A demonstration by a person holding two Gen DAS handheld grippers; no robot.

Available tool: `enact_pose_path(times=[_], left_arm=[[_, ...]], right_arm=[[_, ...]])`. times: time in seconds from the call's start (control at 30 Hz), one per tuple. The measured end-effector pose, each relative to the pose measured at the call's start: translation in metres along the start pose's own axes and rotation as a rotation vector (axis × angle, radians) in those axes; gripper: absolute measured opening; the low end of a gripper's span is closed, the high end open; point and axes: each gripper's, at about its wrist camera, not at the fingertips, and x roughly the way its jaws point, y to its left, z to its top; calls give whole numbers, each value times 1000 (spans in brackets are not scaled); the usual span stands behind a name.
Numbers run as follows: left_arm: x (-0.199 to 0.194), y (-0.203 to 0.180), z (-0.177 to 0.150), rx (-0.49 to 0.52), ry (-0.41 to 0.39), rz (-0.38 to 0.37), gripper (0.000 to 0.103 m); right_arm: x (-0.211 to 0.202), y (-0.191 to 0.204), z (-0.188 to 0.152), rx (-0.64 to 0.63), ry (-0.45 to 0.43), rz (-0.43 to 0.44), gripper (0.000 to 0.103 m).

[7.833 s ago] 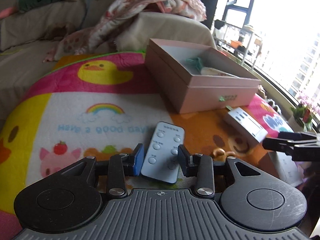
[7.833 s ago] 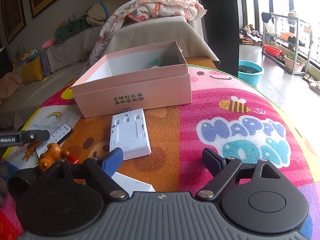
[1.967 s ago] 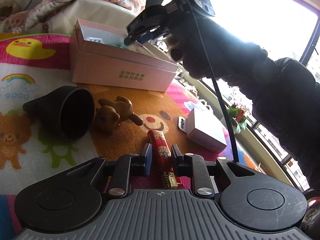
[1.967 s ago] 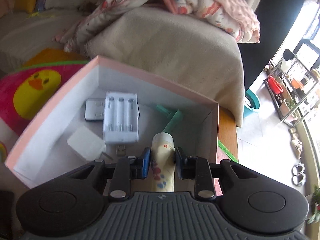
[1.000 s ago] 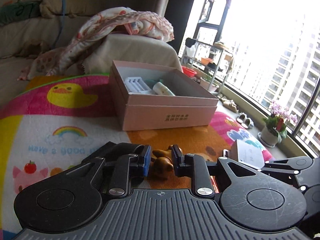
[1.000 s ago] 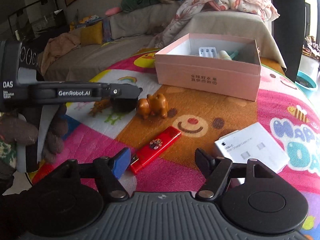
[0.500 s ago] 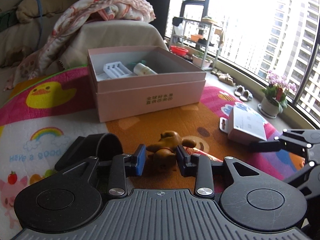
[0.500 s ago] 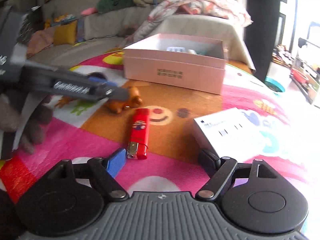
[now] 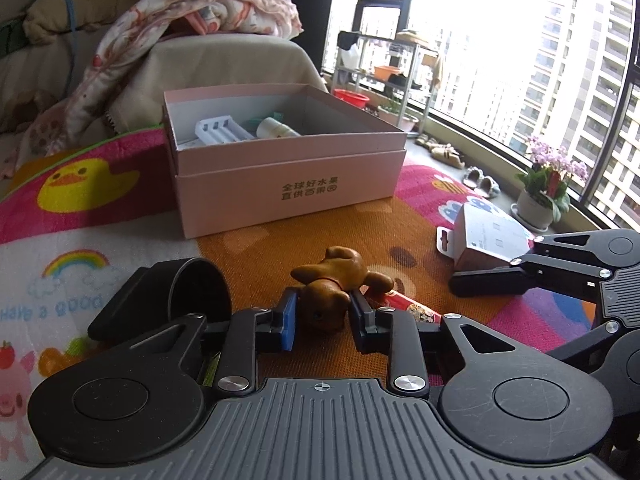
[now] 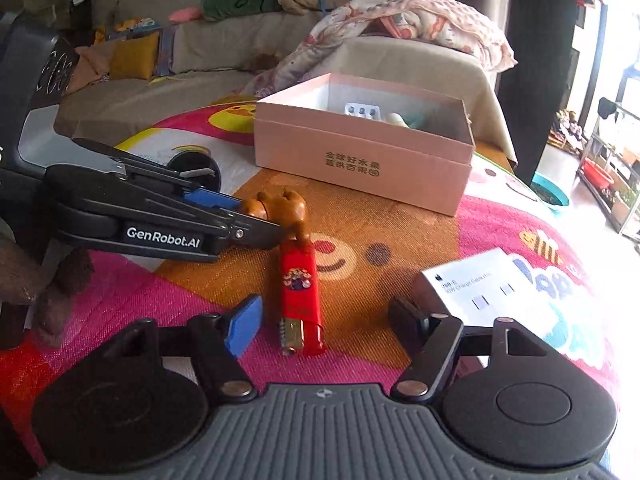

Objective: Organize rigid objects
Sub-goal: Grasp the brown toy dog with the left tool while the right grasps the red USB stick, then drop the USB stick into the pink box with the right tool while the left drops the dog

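1. Partway through the tidy-up: the pink box (image 9: 288, 184) already holds a white battery holder (image 9: 222, 130), a pale bottle (image 9: 276, 128) and something teal behind them; whatever else lies inside is hidden from both views.

2. Your left gripper (image 9: 322, 316) has its jaws narrowed around the brown toy dog (image 9: 332, 284), in front of the pink box. The pads look to be touching its flanks, but a firm clamp cannot be confirmed, and the dog seems not yet lifted off the mat.

3. Your right gripper (image 10: 332, 316) is spread wide and holds nothing; it is poised over the near end of the red lighter (image 10: 300, 296), which lies on the mat in front of the pink box, its far end just beside the dog.

4. Left to box, by the look of it: the dog, the lighter, the white carton (image 10: 480, 284) to the right of the lighter, and the black cup (image 9: 180, 292) on its side to the left of the dog.

5. The surface is a bright cartoon play mat (image 9: 80, 216) with a duck, a rainbow and a bee.

6. Behind the pink box stands a beige-covered sofa (image 10: 224, 60) draped with a patterned blanket (image 9: 200, 12); to the box's right, tall windows (image 9: 520, 40), a potted pink flower (image 9: 548, 188) and slippers on the floor.
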Motion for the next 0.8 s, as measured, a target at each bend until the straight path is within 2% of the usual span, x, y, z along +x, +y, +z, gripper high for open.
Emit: enact_pose_path(times=[0.03,0.1,0.17,0.37,0.5,0.6,0.73,0.8], left_arm=[[-1,0,-1,3,-1,-2,31],[-4,0,-2,7,-1,0,31],[-10,-1,-3,19,-2,-5,30],[-38,-15,-10,100,-18,-34,30],[-57,-16,-4,82,-60,-69,30],[-68,-16,19,96,-125,-74,30],[-69,-5,64,123,-229,-23,30],[-56,10,92,92,-252,7,30]], right_arm=[[1,3,2,-19,0,14,52],[3,6,7,-34,15,47,31],[1,8,9,-53,31,65,23],[-18,-10,5,-23,63,77,23],[-39,-29,8,29,18,40,23],[-51,-40,21,50,-40,13,23],[-57,-53,57,45,-162,-41,23],[-51,-62,81,55,-215,-63,23]])
